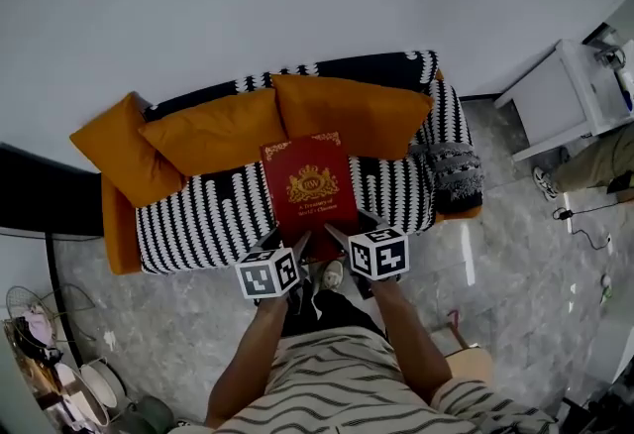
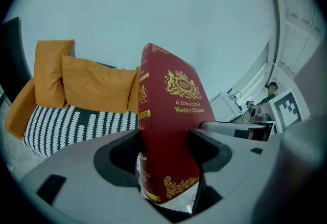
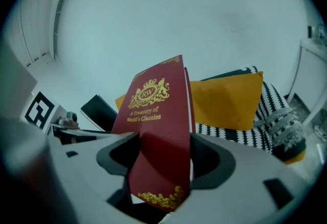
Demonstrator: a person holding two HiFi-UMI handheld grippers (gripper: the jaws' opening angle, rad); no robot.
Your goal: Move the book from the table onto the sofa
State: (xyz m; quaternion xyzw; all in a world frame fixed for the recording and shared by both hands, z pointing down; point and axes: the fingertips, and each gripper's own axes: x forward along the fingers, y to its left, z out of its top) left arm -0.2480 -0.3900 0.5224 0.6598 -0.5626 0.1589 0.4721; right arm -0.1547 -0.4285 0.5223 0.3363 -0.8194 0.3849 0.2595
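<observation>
A dark red hardback book (image 1: 310, 188) with a gold crest is held over the seat of the black-and-white patterned sofa (image 1: 198, 219). My left gripper (image 1: 299, 246) is shut on the book's near left corner, and my right gripper (image 1: 337, 232) is shut on its near right corner. In the left gripper view the book (image 2: 168, 136) stands between the jaws with its spine toward the camera. In the right gripper view the book (image 3: 158, 151) fills the gap between the jaws, front cover showing. Whether the book touches the seat cannot be told.
Orange cushions (image 1: 347, 113) line the sofa's back, with another (image 1: 114, 150) at its left arm. A grey knitted item (image 1: 454, 174) lies on the right arm. A white cabinet (image 1: 565, 100) stands at right. Clutter (image 1: 59, 373) sits on the tiled floor at lower left.
</observation>
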